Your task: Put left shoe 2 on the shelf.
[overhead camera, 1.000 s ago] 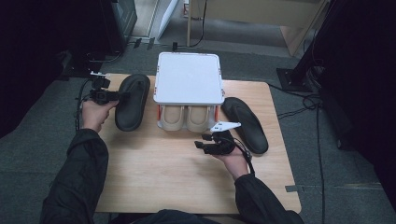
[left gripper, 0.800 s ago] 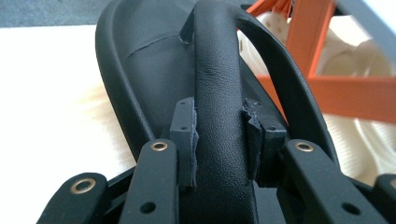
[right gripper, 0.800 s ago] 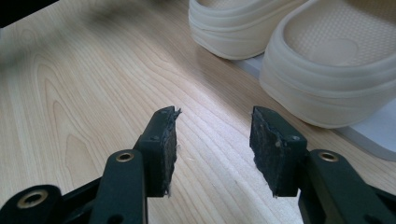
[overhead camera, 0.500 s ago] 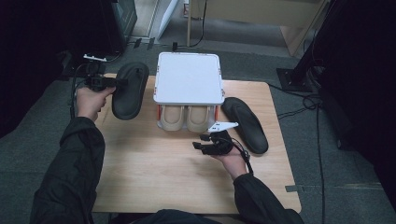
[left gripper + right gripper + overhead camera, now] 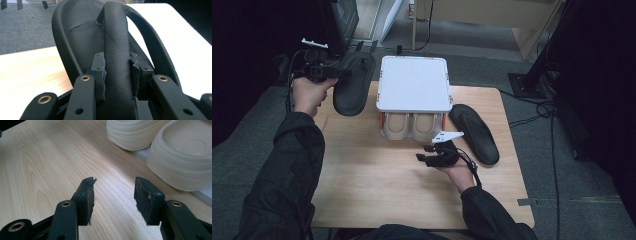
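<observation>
Black leather-look slide sandal with a broad strap (image 5: 353,83): held off the pale wooden bench (image 5: 377,185) at its far left corner, in the left gripper (image 5: 333,73). In the left gripper view the jaws were closed on the sandal's strap (image 5: 117,57), one pad (image 5: 98,72) on each side of it, and the sole hung beyond and below.

Second black slide sandal (image 5: 474,132): lying flat on the bench, just right of the white two-tier shoe rack with a flat top (image 5: 414,82).

Pair of cream moulded clogs (image 5: 413,126): on the rack's lower tier, toes toward the person.

Right gripper (image 5: 426,153): hovering low over the bench in front of the clogs, jaws open with nothing between them, bare wood showing in the gap in the right gripper view.

Risks, as judged:
- The grip was on the strap alone, so the heavier sole could swing or twist about the pads; a quick move might let the strap slide out and drop the sandal off the bench edge.
- The hanging sole sat near the rack's left edge; carrying it across could clip the white top and shift the rack.
- Whether the pads were seated squarely was hard to tell, as their facing looked frayed.
- The right gripper stood close to the clogs and could nudge them.
</observation>
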`<state>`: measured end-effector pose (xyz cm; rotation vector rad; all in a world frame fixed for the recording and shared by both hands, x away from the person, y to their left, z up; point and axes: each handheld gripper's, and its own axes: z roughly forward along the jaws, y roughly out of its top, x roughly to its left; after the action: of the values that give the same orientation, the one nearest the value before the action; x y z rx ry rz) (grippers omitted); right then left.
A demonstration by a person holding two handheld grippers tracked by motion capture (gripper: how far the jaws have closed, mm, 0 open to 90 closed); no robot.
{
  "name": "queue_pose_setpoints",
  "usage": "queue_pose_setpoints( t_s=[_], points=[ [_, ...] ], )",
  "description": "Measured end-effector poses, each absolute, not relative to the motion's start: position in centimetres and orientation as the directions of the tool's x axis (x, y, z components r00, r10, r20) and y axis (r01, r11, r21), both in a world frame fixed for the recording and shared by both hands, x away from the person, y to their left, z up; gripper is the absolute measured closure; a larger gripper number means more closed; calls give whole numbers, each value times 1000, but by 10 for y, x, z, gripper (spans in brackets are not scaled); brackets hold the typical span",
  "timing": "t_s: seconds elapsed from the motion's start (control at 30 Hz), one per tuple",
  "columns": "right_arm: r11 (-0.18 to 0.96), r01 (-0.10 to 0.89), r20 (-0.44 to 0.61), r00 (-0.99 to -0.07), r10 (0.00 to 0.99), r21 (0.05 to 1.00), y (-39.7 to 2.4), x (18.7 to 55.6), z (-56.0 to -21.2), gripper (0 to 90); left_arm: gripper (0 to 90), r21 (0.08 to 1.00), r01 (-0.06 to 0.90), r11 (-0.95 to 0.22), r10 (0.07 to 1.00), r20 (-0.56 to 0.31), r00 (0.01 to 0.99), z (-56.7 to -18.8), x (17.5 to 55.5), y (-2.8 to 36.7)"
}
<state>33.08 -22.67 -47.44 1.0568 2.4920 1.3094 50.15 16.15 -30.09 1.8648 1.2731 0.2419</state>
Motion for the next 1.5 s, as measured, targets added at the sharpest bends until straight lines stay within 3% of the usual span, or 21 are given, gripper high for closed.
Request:
queue_pose_setpoints(
  t_s=[0.4, 1.5],
  points=[
    [368, 514, 198, -750, 631, 775, -227, 331, -473, 510, 681, 725, 671, -154, 843, -258, 472, -284, 511, 132],
    [360, 517, 206, -748, 630, 777, -232, 331, -470, 509, 680, 712, 682, -165, 823, -282, 494, -306, 529, 34]
  ],
)
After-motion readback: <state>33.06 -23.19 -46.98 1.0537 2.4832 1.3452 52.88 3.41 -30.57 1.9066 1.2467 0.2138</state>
